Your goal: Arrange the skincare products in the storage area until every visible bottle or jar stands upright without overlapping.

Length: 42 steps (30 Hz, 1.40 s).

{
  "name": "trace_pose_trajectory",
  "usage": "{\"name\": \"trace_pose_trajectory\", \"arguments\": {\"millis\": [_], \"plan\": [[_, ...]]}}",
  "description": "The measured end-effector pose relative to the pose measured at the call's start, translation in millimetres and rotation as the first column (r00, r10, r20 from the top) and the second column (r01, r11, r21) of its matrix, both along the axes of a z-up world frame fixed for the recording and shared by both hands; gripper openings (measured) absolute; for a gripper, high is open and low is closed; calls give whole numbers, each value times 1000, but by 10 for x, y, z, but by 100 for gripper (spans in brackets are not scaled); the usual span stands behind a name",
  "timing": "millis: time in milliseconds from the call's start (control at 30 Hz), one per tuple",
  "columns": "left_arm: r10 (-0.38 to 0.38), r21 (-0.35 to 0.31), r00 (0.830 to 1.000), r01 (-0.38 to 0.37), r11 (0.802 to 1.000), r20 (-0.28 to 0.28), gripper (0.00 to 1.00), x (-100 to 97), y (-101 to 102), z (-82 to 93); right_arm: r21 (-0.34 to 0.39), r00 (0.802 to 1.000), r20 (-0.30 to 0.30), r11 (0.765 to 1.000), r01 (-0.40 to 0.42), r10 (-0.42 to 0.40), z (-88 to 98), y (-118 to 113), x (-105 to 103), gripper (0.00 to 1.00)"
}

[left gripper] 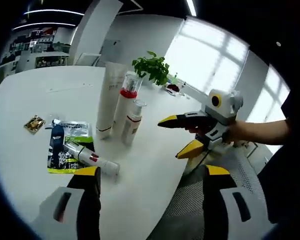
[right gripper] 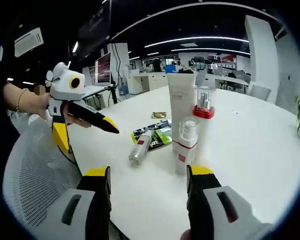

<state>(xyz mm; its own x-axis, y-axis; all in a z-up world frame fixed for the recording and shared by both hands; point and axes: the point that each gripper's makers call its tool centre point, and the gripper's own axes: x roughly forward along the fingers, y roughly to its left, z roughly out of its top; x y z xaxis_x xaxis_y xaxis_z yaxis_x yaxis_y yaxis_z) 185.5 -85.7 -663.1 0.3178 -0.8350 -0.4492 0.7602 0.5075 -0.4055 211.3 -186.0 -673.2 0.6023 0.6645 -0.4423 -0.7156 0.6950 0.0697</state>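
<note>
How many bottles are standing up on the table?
3, clustered together: tall white tube, clear-capped bottle with red collar, and small white pump bottle in front. A fourth silver bottle lies flat beside them.

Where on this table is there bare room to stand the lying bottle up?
Bare white table lies open beyond the tall tube, toward the plant, and between the sachets and the far edge. It is crowded where the tube, red-collared bottle and small bottle cluster; the lying bottle rests against the sachets.

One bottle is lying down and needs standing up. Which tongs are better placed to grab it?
Probably the left tongs: open, and the lying bottle sits just ahead of them. The right tongs face the upright bottles.
</note>
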Motion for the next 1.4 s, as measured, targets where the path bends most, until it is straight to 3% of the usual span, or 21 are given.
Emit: {"name": "trace_pose_trajectory", "arguments": {"millis": [267, 567, 867, 1233, 1400], "plan": [[44, 10, 999, -44, 999, 8, 82, -112, 317, 40, 19, 1000, 15, 1000, 19, -20, 194, 94, -140, 69], [107, 27, 994, -108, 994, 8, 89, -212, 667, 68, 35, 999, -1, 998, 51, -51, 210, 182, -167, 78], [156, 48, 988, -156, 987, 4, 99, -284, 842, 63, 52, 996, -51, 995, 82, -79, 233, 194, -231, 84], [182, 64, 983, -182, 981, -3, 99, -293, 1032, 21, 74, 990, -94, 991, 113, -105, 218, 166, -312, 99], [190, 70, 982, -189, 980, -7, 99, -281, 1061, 2, 87, 988, -108, 989, 123, -114, 217, 163, -310, 100]]}}
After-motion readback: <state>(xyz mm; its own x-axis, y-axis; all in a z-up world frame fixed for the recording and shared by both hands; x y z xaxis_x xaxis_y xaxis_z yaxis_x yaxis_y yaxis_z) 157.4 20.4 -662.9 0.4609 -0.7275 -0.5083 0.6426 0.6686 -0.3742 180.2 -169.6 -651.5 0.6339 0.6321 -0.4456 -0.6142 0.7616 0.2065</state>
